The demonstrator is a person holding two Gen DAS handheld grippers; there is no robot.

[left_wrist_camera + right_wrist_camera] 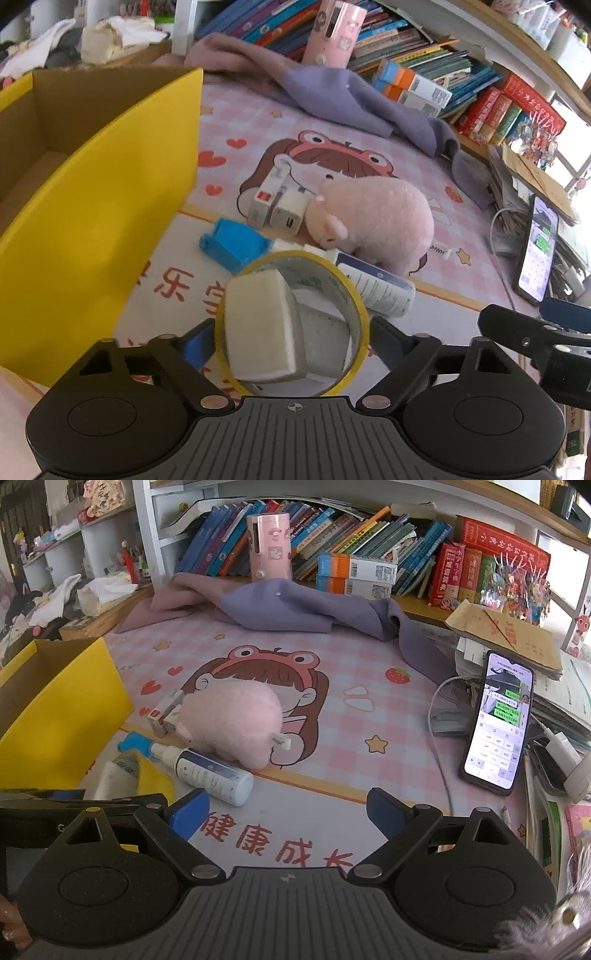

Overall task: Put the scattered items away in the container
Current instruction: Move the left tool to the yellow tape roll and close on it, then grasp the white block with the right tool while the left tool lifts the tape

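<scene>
My left gripper (293,339) is shut on a yellow tape roll (354,295), one blue pad against each side; a white block (262,325) sits in the roll's hole. The yellow cardboard box (92,221) stands open just to the left. Beyond the roll lie a white spray bottle (380,291), a blue item (232,243), two small white chargers (284,210) and a pink plush toy (373,221). My right gripper (288,812) is open over the printed mat with nothing between its fingers; the spray bottle (210,775) and plush toy (229,723) lie ahead to its left.
A phone (498,720) stands propped at the right with a white cable (439,746) beside it. A purple cloth (295,605) lies across the back of the mat. Books (351,528) and a pink canister (267,546) line the shelf behind. Papers (509,635) pile up at the right.
</scene>
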